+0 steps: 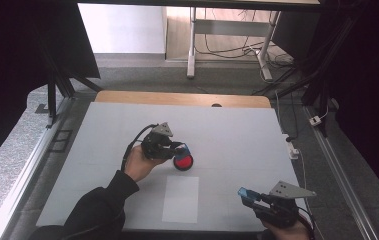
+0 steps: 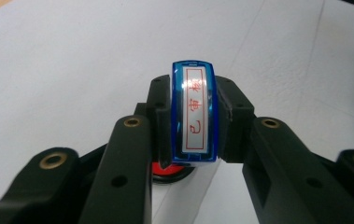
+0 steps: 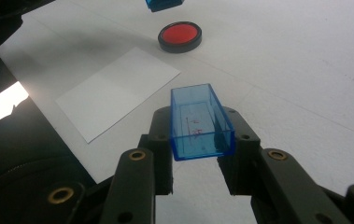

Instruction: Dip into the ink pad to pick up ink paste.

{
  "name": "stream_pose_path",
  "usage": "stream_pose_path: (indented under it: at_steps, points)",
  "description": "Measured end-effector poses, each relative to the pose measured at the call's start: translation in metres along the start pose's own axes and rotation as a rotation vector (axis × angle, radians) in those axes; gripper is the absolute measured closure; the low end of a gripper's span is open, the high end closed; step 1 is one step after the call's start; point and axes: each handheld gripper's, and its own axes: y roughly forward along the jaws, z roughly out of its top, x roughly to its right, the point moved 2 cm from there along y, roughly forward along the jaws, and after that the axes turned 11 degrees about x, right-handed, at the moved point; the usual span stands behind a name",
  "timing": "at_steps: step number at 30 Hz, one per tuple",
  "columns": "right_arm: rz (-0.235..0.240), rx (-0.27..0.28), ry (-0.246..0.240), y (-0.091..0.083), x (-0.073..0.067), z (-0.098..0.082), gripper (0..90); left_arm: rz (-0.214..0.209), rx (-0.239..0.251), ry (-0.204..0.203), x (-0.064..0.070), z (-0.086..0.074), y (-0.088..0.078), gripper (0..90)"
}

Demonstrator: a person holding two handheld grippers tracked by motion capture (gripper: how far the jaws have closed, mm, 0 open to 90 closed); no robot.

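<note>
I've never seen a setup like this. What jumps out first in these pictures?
Probably the round black ink pad with its bright red centre, mid-table. The left gripper holds a blue rectangular stamp with a red-lettered label just above it. Near the front right, the right gripper clamps a clear blue plastic cap, beside a white paper sheet.

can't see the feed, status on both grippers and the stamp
Left gripper shut on stamp, over red ink pad. Right gripper shut on blue cap. Paper unobstructed.
</note>
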Motion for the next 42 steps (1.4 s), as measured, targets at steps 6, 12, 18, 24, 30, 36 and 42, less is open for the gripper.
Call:
stream_pose_path:
  at_steps: [6, 12, 18, 24, 30, 36, 42]
  points:
    - [0.0, -0.003, -0.001, 0.0, 0.0, 0.0, 68.1, 0.021, -0.019, -0.002, -0.003, -0.005, 0.01, 70.3]
    - [0.003, -0.007, -0.002, 0.0, 0.0, 0.0, 68.1, 0.032, -0.059, -0.002, -0.006, -0.013, 0.02, 70.3]
    - [0.004, -0.008, -0.001, 0.0, 0.0, 0.0, 68.1, 0.049, -0.088, -0.007, -0.007, -0.017, 0.027, 70.3]
    - [0.004, -0.008, -0.001, 0.0, 0.0, 0.0, 68.1, 0.056, -0.105, -0.009, -0.006, -0.019, 0.031, 70.3]
    - [0.003, -0.006, 0.0, 0.001, 0.0, 0.0, 68.1, 0.066, -0.135, 0.01, -0.004, -0.016, 0.034, 70.5]
    - [0.004, -0.008, -0.001, 0.001, 0.0, 0.0, 68.1, 0.082, -0.166, 0.023, -0.002, -0.012, 0.036, 70.7]
    - [0.006, -0.016, -0.002, 0.001, 0.0, 0.0, 68.1, 0.114, -0.184, 0.054, 0.005, -0.011, 0.039, 70.8]
